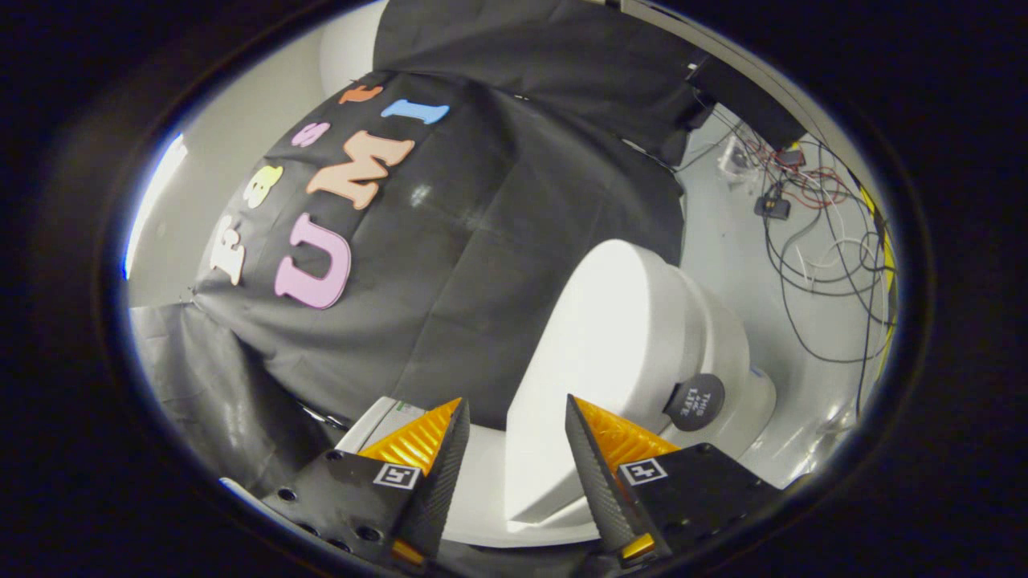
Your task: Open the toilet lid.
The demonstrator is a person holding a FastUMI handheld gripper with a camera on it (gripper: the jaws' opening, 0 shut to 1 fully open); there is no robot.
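Your hand-held gripper [514, 417] has its fingers spread apart, gripping nothing. Between and just beyond them stands the white toilet lid [602, 353], raised on edge above the toilet's rim [482, 490]. Farther right, loose cables [811, 241] lie on the floor [723, 209].

White toilet lid [594, 321], black cloth [482, 241]

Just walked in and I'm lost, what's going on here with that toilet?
A person is working a handheld gripper at a white toilet in a booth draped with black cloth. The toilet lid appears raised, standing up just ahead of the fingers. The fingers are spread apart and press on nothing; the lid's lower edge shows in the gap between them. Loose cables lie on the floor beyond the toilet.
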